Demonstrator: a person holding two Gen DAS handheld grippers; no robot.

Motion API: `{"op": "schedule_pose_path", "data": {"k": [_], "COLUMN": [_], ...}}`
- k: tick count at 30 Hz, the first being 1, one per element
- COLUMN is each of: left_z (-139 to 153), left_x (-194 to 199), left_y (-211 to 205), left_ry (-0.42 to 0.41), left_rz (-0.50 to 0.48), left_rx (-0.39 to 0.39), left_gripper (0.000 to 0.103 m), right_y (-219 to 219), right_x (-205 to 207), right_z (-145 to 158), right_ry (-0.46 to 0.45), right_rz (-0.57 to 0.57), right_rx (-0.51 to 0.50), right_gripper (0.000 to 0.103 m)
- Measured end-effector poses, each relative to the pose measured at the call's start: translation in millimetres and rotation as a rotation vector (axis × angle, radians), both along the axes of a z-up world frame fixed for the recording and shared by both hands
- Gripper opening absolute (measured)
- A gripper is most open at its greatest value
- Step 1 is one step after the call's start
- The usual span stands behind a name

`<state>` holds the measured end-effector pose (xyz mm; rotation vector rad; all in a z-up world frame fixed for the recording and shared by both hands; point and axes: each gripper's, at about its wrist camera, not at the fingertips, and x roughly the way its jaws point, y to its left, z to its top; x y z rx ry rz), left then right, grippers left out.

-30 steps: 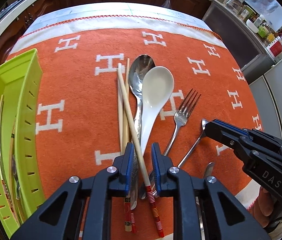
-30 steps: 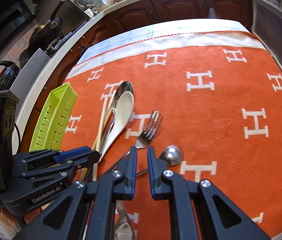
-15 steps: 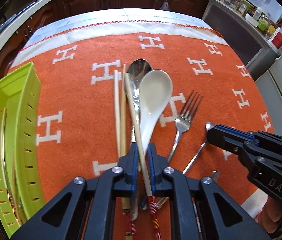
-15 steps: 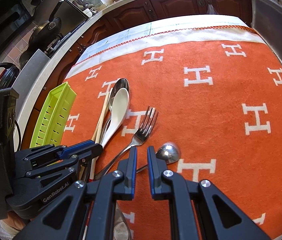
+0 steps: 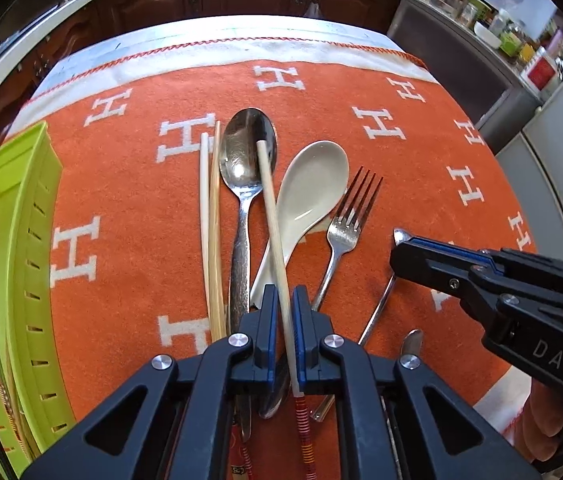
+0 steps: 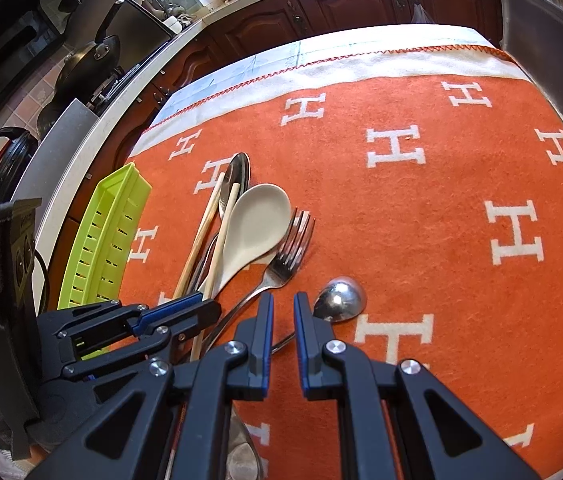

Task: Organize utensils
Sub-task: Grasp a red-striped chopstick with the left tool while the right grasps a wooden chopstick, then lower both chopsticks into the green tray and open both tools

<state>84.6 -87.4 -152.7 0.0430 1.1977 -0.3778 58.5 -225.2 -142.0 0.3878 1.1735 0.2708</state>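
Two pairs of tongs hang over an orange cloth (image 5: 129, 200) patterned with white H letters that covers the tabletop. The left tongs (image 5: 284, 320) are clamped on a single pale chopstick (image 5: 271, 208), gripping it just above its red-banded handle end; their jaws have just been closing on it. Its far tip reaches over the bowl of a large metal spoon (image 5: 246, 168), and its shaft crosses the handle of a white ceramic spoon (image 5: 309, 196). Left of the metal spoon, two more chopsticks (image 5: 210, 220) lie side by side on the cloth. Right of the ceramic spoon lies a fork (image 5: 347, 224), tines pointing far. The right tongs (image 6: 283, 320) hover with their jaws a narrow gap apart and nothing between them; a small metal spoon (image 6: 339, 299) lies bowl-down on the cloth just to their right. At the left edge of the tabletop stands a lime-green slotted tray (image 5: 13, 208), with some thin sticks already lying inside it.
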Motion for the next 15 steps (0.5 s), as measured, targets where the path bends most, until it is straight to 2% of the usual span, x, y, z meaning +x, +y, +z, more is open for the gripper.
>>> {"op": "schedule_pose_path", "data": {"k": [6, 15], "left_z": [15.5, 70.4], "left_x": [-1.2, -13.3], "left_y": [19.0, 75.9], "left_ry": [-0.008, -0.049], "left_rz": [0.038, 0.123], "left_rx": [-0.055, -0.087], "left_gripper": [0.003, 0.003], "right_y": [-1.8, 17.3], "right_x": [-0.3, 7.9], "right_z": [8.4, 27.2], "right_ry": [-0.016, -0.032], "right_rz": [0.002, 0.043], "right_rx": [0.002, 0.029], "right_gripper": [0.011, 0.01]}}
